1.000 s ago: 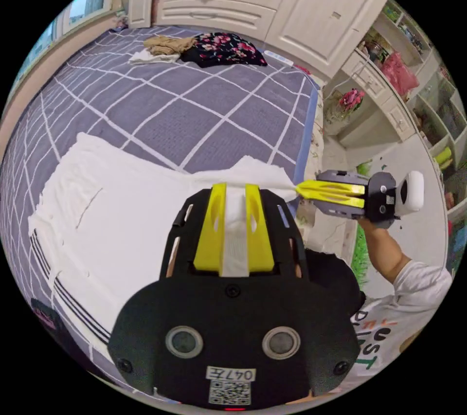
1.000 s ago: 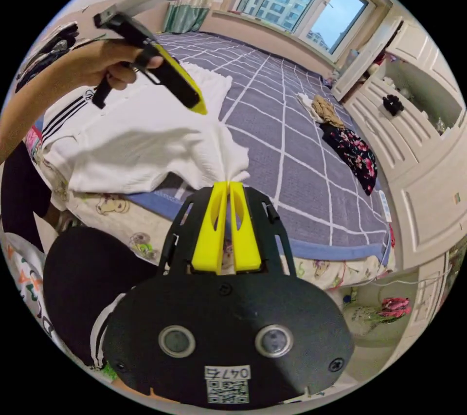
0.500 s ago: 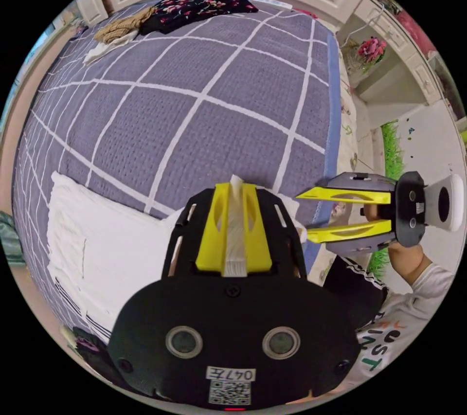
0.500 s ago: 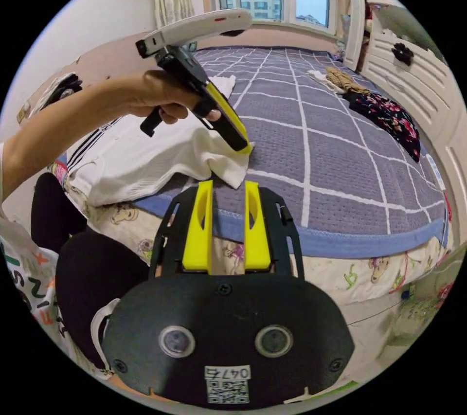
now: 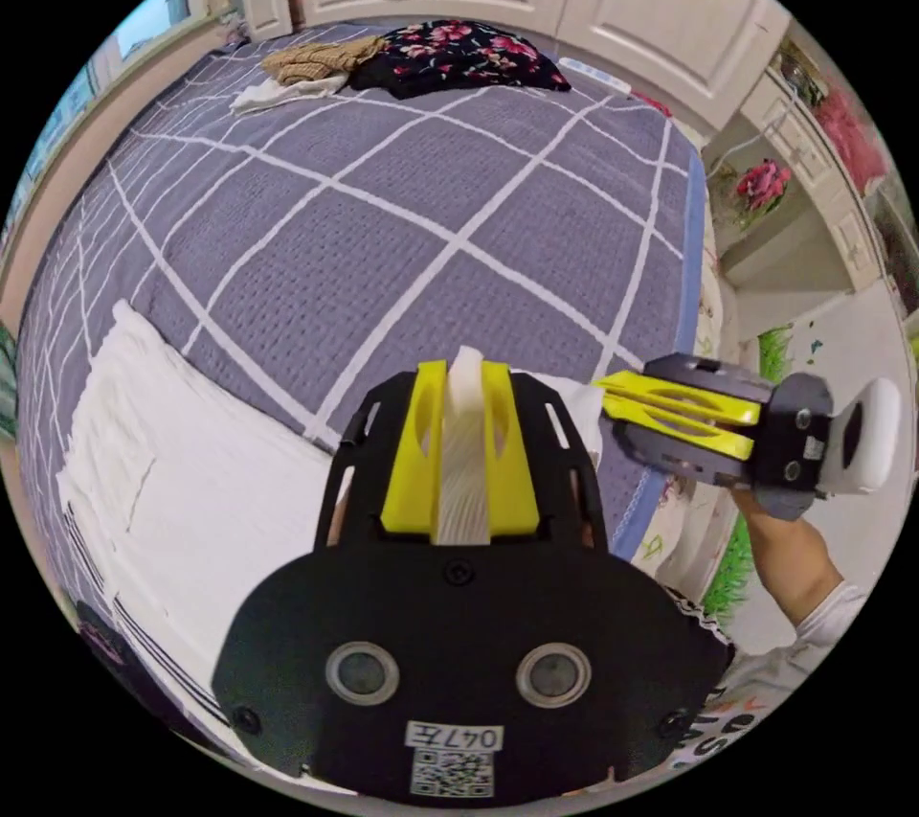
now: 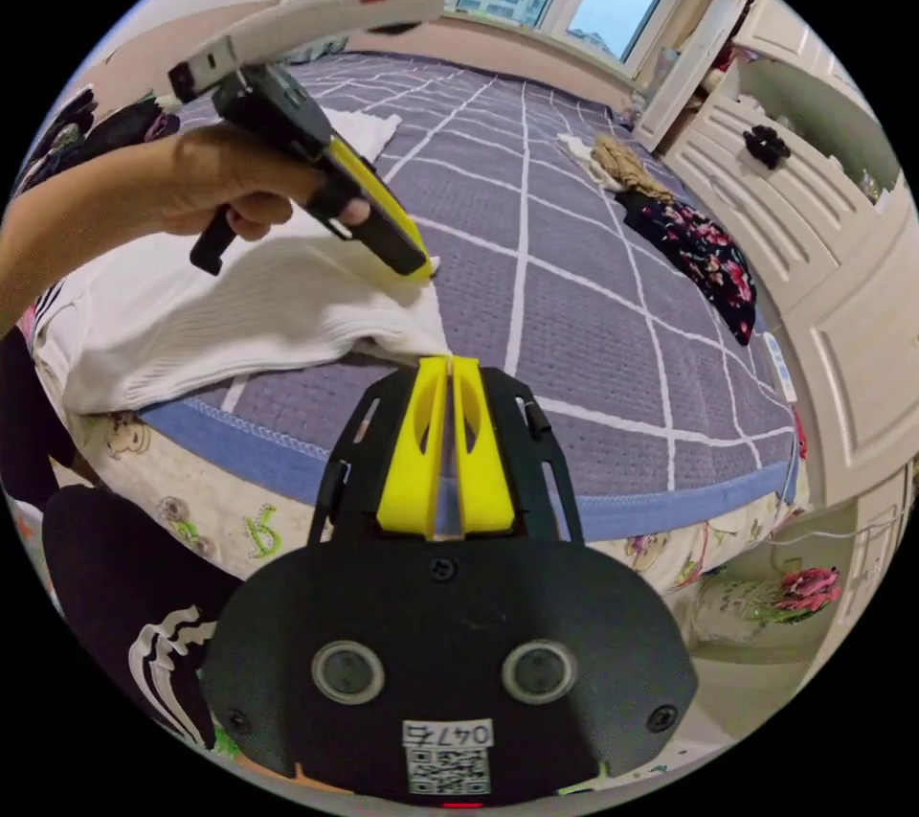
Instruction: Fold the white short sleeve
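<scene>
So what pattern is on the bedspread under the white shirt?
The bedspread is grey-purple with a grid of white lines, clearest in the left gripper view.

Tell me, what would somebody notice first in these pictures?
Probably the left gripper, its yellow jaws shut on a bunched fold of the white short sleeve shirt lying at the near edge of the grey checked bed cover. Then the dark floral garment at the far edge.

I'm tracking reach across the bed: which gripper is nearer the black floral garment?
Right, narrowly, as a judgement. The right gripper sits at the shirt's corner on the side toward the black floral garment; the left gripper sits just beyond it.
</scene>
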`<action>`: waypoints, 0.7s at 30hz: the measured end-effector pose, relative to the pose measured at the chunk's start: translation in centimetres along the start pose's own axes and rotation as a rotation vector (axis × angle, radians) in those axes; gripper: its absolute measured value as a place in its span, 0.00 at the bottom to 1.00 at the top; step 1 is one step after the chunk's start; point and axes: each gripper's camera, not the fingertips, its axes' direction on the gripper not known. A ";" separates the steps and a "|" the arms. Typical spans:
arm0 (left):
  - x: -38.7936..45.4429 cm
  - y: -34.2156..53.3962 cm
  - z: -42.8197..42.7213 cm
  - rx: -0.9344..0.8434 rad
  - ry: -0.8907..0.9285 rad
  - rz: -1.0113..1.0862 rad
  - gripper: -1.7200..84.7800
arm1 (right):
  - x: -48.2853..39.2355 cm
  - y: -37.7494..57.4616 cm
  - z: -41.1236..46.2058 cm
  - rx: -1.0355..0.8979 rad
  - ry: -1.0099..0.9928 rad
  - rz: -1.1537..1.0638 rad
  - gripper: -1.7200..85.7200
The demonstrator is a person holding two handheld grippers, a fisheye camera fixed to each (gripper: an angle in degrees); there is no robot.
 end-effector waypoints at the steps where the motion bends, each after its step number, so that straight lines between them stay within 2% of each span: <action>1: -1.0 0.4 -0.8 0.022 0.048 -0.047 0.14 | -0.2 0.3 1.1 -0.028 -0.021 -0.002 0.02; 4: -3.3 1.8 -5.7 0.093 0.114 -0.087 0.16 | 0.0 1.2 1.3 0.010 -0.050 0.041 0.02; 6: -4.8 3.6 -10.1 0.155 0.082 -0.093 0.16 | 0.8 1.7 0.8 -0.007 -0.002 0.109 0.02; 8: -6.9 8.0 -16.2 0.203 0.051 -0.111 0.16 | 1.6 2.6 -0.9 0.061 0.044 0.201 0.02; 11: -9.6 17.2 -23.2 0.271 0.019 -0.151 0.15 | 1.0 3.0 -4.2 0.227 -0.102 0.237 0.03; 16: -14.4 36.0 -31.9 0.419 -0.084 -0.394 0.12 | -9.0 -1.0 -4.9 0.226 -0.370 -0.154 0.02; 18: -16.0 42.9 -33.9 0.484 -0.128 -0.535 0.12 | -11.8 -2.1 -4.8 0.216 -0.388 -0.196 0.02; 21: -17.2 51.9 -34.9 0.519 -0.208 -0.738 0.12 | -17.1 -4.3 -7.4 0.335 -0.454 -0.301 0.03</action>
